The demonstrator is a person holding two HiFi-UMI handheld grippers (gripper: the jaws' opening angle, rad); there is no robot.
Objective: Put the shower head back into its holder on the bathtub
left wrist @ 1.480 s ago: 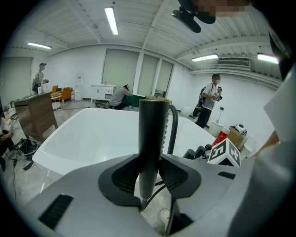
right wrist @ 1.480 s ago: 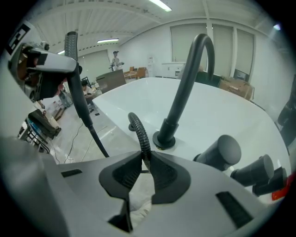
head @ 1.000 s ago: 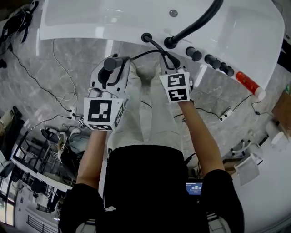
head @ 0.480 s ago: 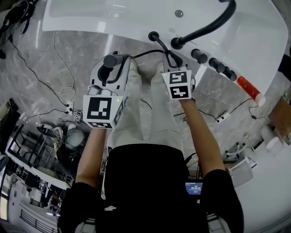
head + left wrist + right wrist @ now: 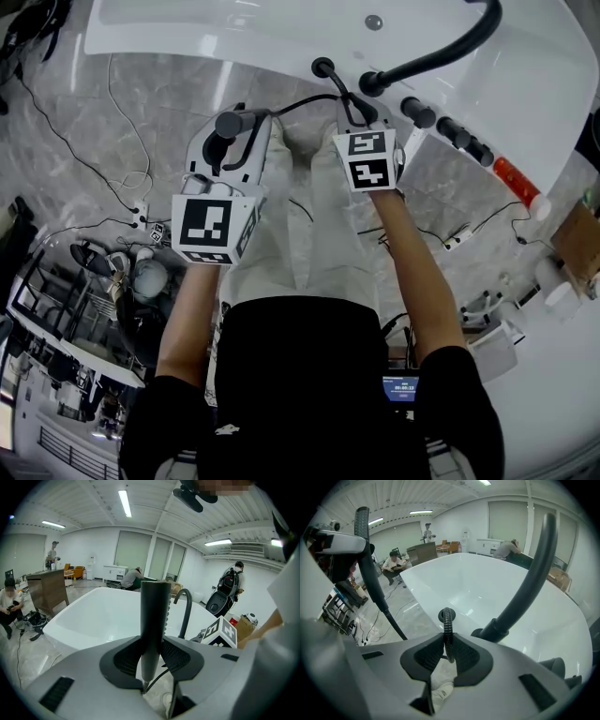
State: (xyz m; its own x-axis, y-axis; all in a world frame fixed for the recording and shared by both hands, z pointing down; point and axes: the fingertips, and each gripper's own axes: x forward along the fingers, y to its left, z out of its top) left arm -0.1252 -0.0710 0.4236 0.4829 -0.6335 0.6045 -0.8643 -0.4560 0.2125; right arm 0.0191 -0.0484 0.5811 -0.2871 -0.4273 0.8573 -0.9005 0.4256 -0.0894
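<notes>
- Shower head [image 5: 228, 124] is held out over the floor, short of the bathtub [image 5: 187, 45]; the left gripper [image 5: 232, 138] is clamped on its dark handle, which stands upright across the jaws
- hose [image 5: 448, 637] trails from the handle's lower end across to the right gripper [image 5: 358, 117]; those jaws are closed on the ribbed hose just short of the rim
- holder [image 5: 323, 67], the dark ring in the rim where the hose goes in, lies ahead and to the right of the shower head; the right gripper is the nearer hand, so I judge the head must travel forward and right, tail end down
- head view alone shows the gap between head and ring; left gripper view shows handle and tub but no ring; right gripper view looks straight up the hose to the ring, with the head high at its left
</notes>
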